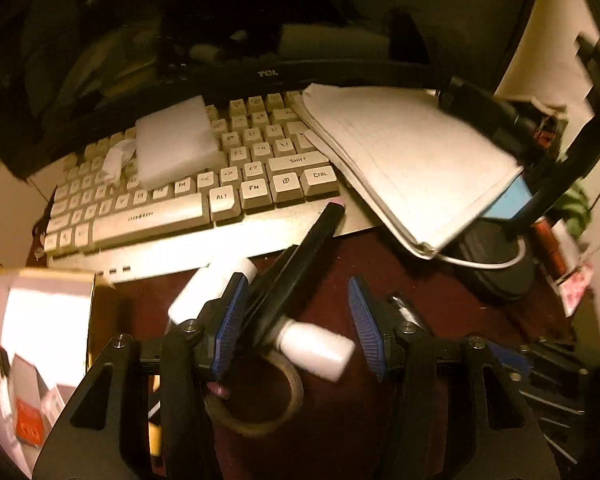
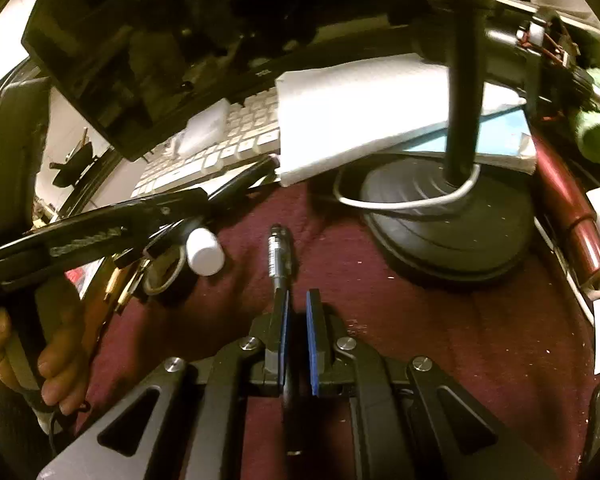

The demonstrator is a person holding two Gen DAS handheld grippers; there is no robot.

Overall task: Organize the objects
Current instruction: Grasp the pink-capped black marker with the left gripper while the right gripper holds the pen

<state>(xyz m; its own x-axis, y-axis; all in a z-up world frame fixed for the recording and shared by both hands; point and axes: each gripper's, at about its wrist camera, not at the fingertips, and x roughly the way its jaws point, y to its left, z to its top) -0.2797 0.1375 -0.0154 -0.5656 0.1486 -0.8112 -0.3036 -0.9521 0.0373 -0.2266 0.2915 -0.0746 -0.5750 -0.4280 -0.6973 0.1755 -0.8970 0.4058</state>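
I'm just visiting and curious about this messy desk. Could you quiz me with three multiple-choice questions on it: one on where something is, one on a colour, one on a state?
1. Where does the white foam block lie?
A. on the keyboard
B. inside the gold box
C. under the lamp base

2. What colour are the gripper pads?
A. red
B. blue
C. green

3. How stands the left gripper?
A. shut on the notebook
B. open
C. out of view

Key: 1 A, the white foam block rests on the keyboard. 2 B, the pads show blue. 3 B, the left gripper has its jaws spread wide.
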